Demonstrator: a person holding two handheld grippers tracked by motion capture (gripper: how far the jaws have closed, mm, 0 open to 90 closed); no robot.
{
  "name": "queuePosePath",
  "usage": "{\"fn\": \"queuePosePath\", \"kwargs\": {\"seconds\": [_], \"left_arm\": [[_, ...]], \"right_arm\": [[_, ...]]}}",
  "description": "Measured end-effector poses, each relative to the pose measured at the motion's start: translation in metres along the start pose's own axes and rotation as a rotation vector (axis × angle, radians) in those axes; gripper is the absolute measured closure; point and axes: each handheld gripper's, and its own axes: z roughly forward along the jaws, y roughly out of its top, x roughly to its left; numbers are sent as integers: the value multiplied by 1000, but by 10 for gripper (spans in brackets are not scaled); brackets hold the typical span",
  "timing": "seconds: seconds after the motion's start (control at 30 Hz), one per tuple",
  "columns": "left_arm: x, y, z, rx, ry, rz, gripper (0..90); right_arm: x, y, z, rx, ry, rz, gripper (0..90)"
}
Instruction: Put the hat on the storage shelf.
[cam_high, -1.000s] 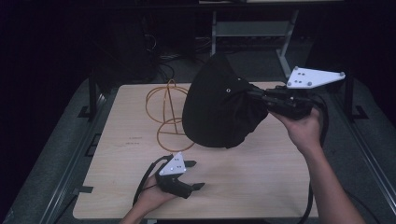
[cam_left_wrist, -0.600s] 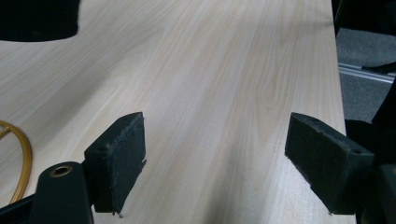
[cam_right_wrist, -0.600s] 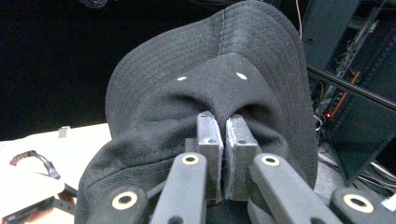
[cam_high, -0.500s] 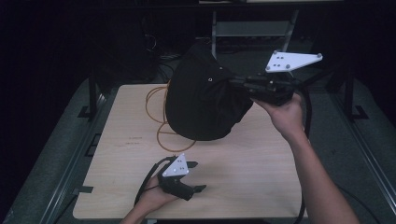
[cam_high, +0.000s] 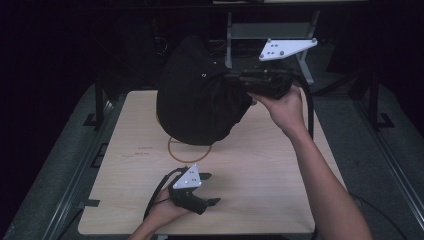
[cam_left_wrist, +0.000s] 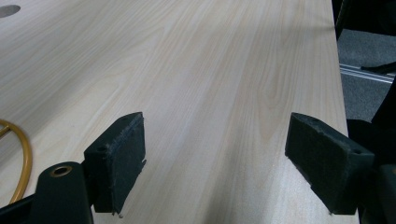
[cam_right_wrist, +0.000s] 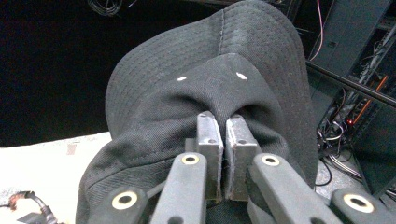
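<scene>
A pale wooden bench (cam_high: 260, 185) carries the scene. Above its far edge hangs a black bucket hat (cam_high: 200, 105), lifted clear of the wood, its fabric pinched in the clenched jaws of the right gripper (cam_high: 245, 82). Beneath the hat an orange hoop (cam_high: 187, 156) lies flat on the wood. Near the front edge the left gripper (cam_high: 214, 189) rests low, jaws spread wide and grasping nothing.

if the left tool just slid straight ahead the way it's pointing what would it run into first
Probably nothing on the table: the left tool has open jaws over bare wood, and its line runs toward the far edge. The yellow ring lies off to one side.
</scene>
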Motion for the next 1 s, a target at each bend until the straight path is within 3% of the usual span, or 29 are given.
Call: {"fn": "queuePosePath", "kwargs": {"seconds": [0.47, 1.0], "left_arm": [[0, 1, 1, -13, 3, 2, 190], [3, 1, 1, -13, -5, 6, 190]], "right_arm": [[-6, 22, 53, 24, 40, 13, 862], [-16, 35, 89, 57, 46, 26, 862]]}}
